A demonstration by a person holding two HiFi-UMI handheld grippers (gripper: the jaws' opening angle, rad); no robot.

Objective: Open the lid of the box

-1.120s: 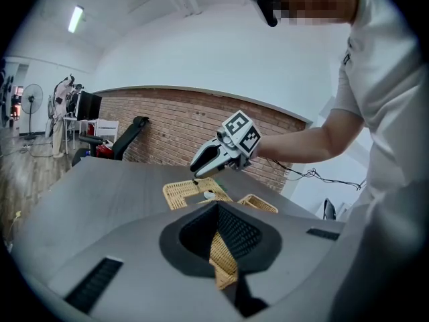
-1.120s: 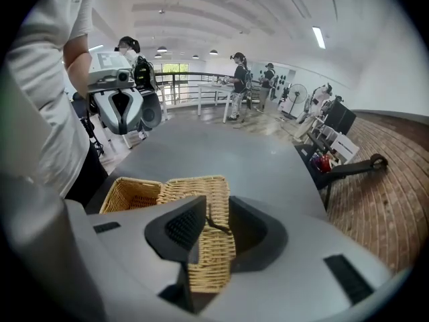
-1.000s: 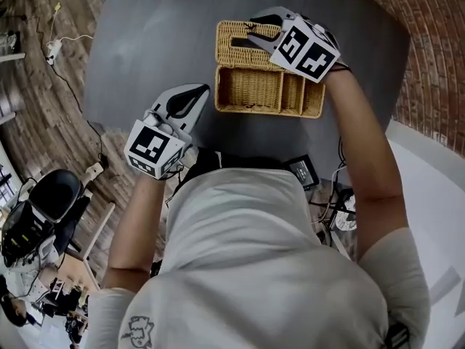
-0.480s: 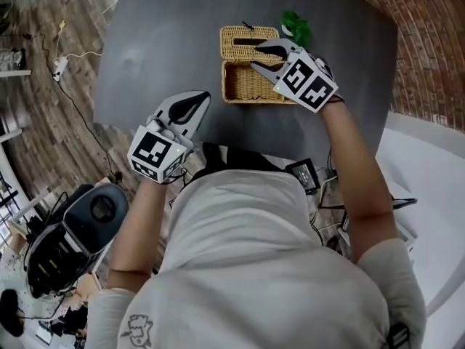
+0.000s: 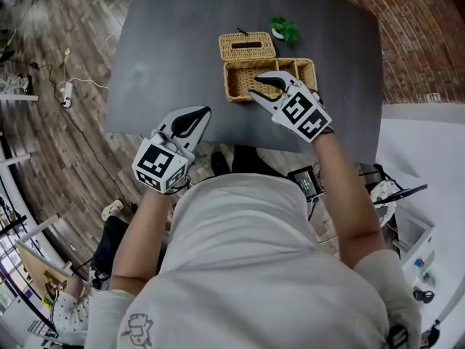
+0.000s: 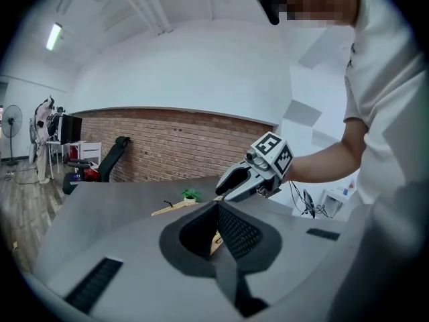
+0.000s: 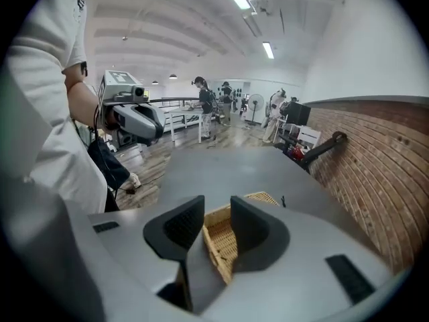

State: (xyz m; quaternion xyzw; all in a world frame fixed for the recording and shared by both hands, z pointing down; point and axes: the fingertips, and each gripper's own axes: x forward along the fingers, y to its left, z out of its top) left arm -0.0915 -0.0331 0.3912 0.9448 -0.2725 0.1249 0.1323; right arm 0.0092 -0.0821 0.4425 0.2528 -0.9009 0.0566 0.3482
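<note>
**A:** What is taken in first?

**B:** A dark counter [image 5: 182, 42] is seen, with a brick wall [image 5: 414, 42] beyond it. A wicker box [image 5: 243, 84] is set on the counter's far half. Its lid [image 5: 247, 47] is laid back flat behind it, touching the rear rim. Whether the lid is hinged cannot be told.

**A:** Is the task then judged finished?

**B:** It is judged as good as done. The compartments are exposed, and nothing seems left but for the claws to be taken away.

**A:** How are the claws held?

**B:** The right claw [image 5: 254, 86] is held just above the box's near wall, its jaws spread. Nothing is pinched, and only wicker is seen through the gap. The left claw [image 5: 206, 112] is held at the counter's near edge, well apart from the box, its tips pressed together on nothing.

**A:** Is anything found in the way?

**B:** Nothing is. A small green plant [image 5: 285, 29] is stood just beside the box's far right corner. A power strip [image 5: 65, 93] is left on the floor, well apart.
</note>
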